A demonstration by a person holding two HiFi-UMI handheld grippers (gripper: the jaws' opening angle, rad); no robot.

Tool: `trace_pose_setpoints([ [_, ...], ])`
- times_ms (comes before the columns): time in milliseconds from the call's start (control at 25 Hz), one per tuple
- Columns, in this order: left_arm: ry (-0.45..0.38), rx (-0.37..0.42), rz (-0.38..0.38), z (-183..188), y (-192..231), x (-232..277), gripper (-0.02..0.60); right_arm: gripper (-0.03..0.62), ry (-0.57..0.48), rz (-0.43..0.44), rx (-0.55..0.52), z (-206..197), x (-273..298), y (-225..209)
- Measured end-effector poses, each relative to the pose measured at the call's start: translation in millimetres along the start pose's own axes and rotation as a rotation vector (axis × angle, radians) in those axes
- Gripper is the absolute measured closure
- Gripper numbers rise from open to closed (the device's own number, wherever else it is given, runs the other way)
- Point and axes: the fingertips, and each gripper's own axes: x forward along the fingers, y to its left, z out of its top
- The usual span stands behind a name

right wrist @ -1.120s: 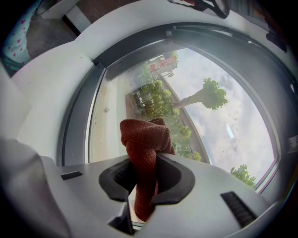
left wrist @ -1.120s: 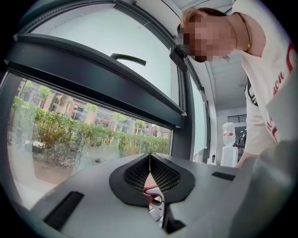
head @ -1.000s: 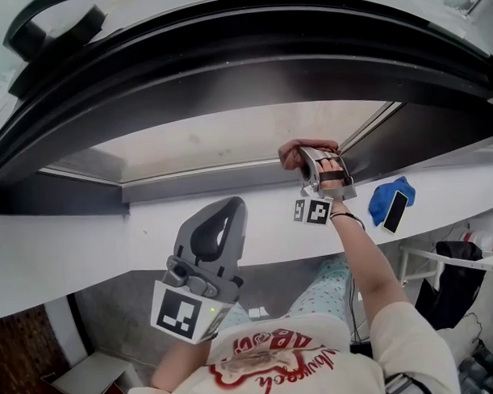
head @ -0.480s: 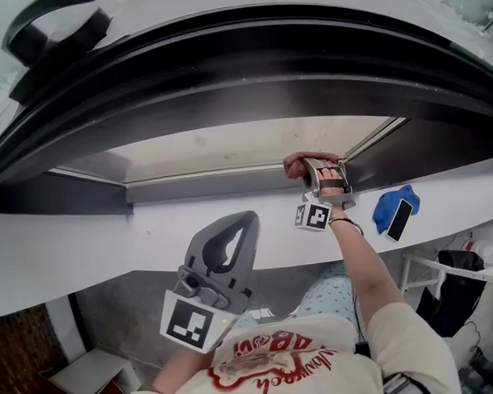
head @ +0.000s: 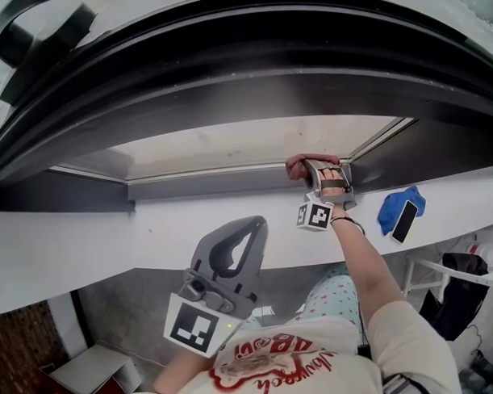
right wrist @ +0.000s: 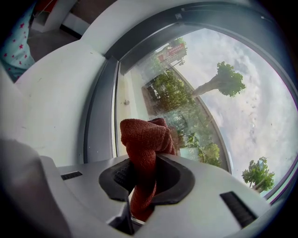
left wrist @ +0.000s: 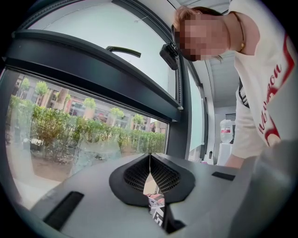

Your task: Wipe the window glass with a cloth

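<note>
At the lower right corner of the window glass, the right gripper is clamped on a bunched red cloth, while the left gripper, jaws together and empty, hangs below that glass, well apart from it.

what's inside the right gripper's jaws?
A red cloth, clamped by the right gripper, top poking out toward the window glass. The jaws cover its pinched part.

Bright window daylight, fisheye-warped edges
</note>
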Motion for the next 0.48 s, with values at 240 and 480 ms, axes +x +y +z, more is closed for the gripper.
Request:
trace_pose_setpoints([
  [240, 0.003, -0.018, 0.011, -12.4, -1.3, 1.8, 0.560, 0.520, 0.024, 0.056, 0.003, -7.2, 8.7, 20.0],
  [480, 0.024, -0.034, 0.038, -28.3, 2.2, -4.6, 0.560, 0.520, 0.073, 0.098, -0.019, -22.4, 21.7, 42.1],
])
